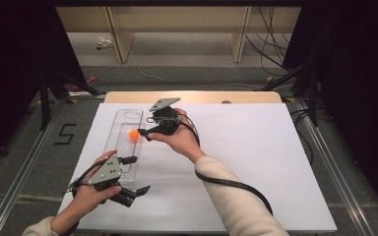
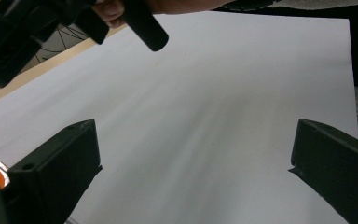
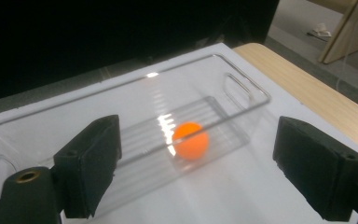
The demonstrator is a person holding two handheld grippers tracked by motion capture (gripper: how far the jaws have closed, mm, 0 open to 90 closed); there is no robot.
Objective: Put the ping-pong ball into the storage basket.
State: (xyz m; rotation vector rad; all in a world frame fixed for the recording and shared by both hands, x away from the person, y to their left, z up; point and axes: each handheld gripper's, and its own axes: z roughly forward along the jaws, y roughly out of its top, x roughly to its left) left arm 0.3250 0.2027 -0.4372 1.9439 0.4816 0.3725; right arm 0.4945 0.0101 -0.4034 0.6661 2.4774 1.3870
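In the right gripper view, the right gripper [image 3: 193, 163] holds its two black jaws spread wide with nothing between them. Beyond the gap lies an orange ball [image 3: 190, 140], resting on the ribbed floor of a clear plastic tray [image 3: 242, 95]. From the high view, this gripper [image 1: 142, 133] sits just beside the ball [image 1: 134, 133], at the tray's right edge [image 1: 140, 114], held in the person's right hand [image 1: 179, 137] with a black cable trailing back along the sleeve.

The left gripper [image 2: 193, 172] also has its jaws wide apart, empty, looking across bare white sheet [image 2: 242, 84]. In the high view it [image 1: 134, 174] hangs near the tray's near end, held by the left hand [image 1: 91, 191], one jaw over the tray's corner and the other over the sheet.

The tray lies lengthwise along the left part of the white sheet [image 1: 256, 147], which covers a wooden table [image 1: 197, 97]. A "5" marking [image 1: 65, 133] shows on the floor to the left.
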